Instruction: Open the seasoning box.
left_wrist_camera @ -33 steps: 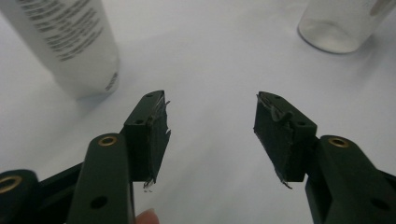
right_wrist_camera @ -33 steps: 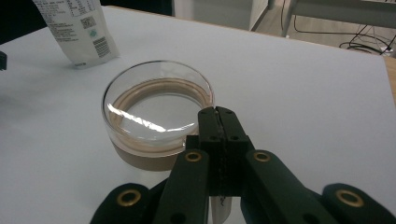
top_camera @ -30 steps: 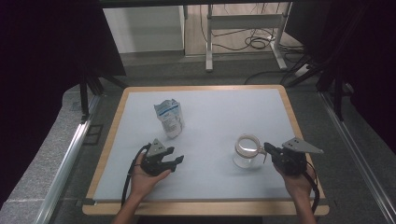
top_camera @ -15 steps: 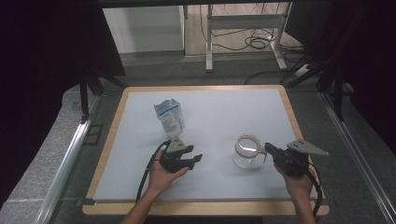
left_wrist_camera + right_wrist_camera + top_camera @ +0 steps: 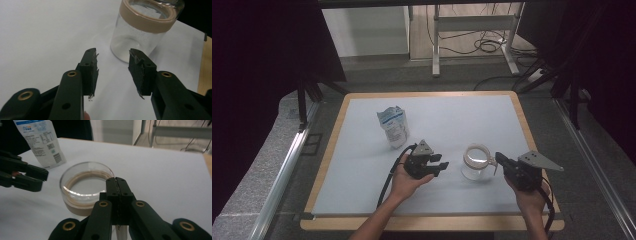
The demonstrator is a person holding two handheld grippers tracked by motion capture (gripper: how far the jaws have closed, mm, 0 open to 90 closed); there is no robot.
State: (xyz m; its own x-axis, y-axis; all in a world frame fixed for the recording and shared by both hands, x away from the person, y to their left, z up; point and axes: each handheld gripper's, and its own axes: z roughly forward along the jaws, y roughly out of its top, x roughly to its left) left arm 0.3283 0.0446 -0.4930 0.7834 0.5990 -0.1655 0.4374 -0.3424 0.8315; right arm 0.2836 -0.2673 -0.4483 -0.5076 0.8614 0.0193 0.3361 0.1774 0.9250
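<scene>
Glass jar [image 5: 477, 162] on the counter [image 5: 362, 165], left tool [image 5: 443, 166] near it, jaws apart and just been closing on nothing, right tool [image 5: 498, 157] closed at its handle.

Print is seen on the white-and-blue paper pouch [image 5: 40, 142] at the upper left of the right gripper view — blue heading, fine lines, barcode — none legible.

A white pouch [image 5: 394, 127] with blue print stands upright just beyond the left claw [image 5: 444, 163], off to its left and apart from it. Under the claw lies a pale mat [image 5: 462, 120] on a wood-edged table [image 5: 532, 150]. Far beyond, cables [image 5: 484, 45] lie tangled.
</scene>
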